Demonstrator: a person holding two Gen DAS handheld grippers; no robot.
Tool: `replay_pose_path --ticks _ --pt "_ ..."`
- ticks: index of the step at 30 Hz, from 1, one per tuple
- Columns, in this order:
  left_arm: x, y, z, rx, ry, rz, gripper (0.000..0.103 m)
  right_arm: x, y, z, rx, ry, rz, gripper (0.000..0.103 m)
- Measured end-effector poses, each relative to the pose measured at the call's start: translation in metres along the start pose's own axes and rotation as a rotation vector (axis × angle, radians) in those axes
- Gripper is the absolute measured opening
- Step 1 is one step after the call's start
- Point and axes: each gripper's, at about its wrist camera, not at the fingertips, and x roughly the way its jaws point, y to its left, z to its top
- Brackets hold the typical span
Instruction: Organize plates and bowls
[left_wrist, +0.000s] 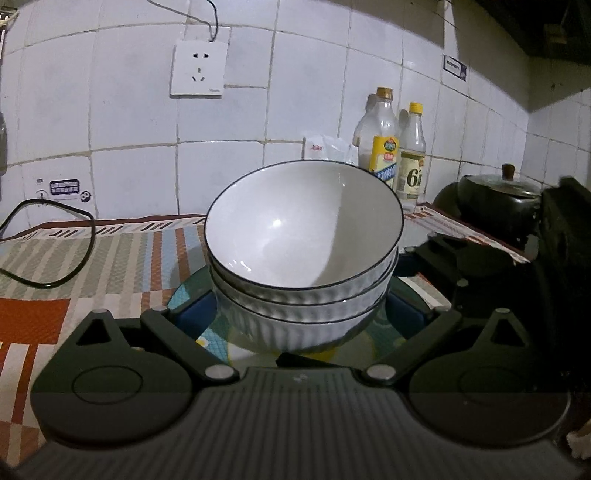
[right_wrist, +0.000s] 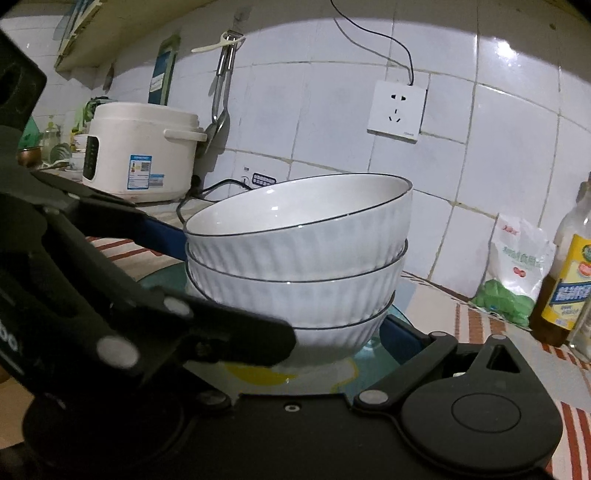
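Three white ribbed bowls (left_wrist: 303, 229) with dark rims sit nested in a stack on a teal and yellow patterned plate (left_wrist: 384, 343). My left gripper (left_wrist: 297, 314) is open, with a blue finger (left_wrist: 194, 310) on either side of the lowest bowl. In the right wrist view the same bowl stack (right_wrist: 295, 258) fills the centre on the plate (right_wrist: 354, 369). My right gripper (right_wrist: 291, 343) is open; its right finger (right_wrist: 397, 338) stands just beside the stack's base. Its left finger is hidden behind the left gripper, whose far blue finger (right_wrist: 162, 232) reaches past the stack.
A striped cloth (left_wrist: 110, 258) covers the counter below a tiled wall with a socket (left_wrist: 198, 68). Two bottles (left_wrist: 384, 147) and a bag (right_wrist: 517, 258) stand behind the stack, and a lidded black pot (left_wrist: 498, 199) at right. A rice cooker (right_wrist: 140, 151), its cable (left_wrist: 74, 221) and a hanging ladle (right_wrist: 221, 92) are on the left.
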Motion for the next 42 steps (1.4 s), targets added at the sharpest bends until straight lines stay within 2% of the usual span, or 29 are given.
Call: replay_pose_path --ticks 4,10,13,21,26,31,35,38,42 --pt "-0.012 -0.001 0.003 -0.002 -0.008 0.019 0.099 -0.01 0.006 -0.005 0.03 0.006 -0.007 0.103" --pt "-0.043 -0.007 0.0 -0.003 -0.016 0.041 0.1 -0.059 0.026 -0.011 0.031 -0.069 -0.125 0.103" --pt "-0.064 -0.013 -0.002 -0.002 -0.022 0.056 0.101 -0.081 0.033 -0.006 0.043 -0.066 -0.173 0.103" --pt "-0.119 -0.038 0.003 0.029 -0.028 0.17 0.102 -0.124 0.026 0.003 0.196 -0.012 -0.236 0.103" --pt "-0.15 -0.059 0.008 0.065 -0.019 0.243 0.103 -0.158 0.024 0.008 0.224 -0.045 -0.265 0.103" --pt "-0.168 -0.074 0.01 0.057 -0.001 0.271 0.103 -0.192 0.037 0.017 0.206 -0.071 -0.29 0.103" --pt "-0.179 -0.08 0.008 0.043 0.013 0.299 0.103 -0.212 0.04 0.025 0.258 -0.056 -0.303 0.103" --pt "-0.186 -0.082 0.005 0.025 0.015 0.313 0.103 -0.222 0.043 0.029 0.275 -0.015 -0.356 0.103" --pt "-0.199 -0.087 0.002 0.008 -0.011 0.388 0.103 -0.238 0.049 0.031 0.333 -0.031 -0.438 0.103"
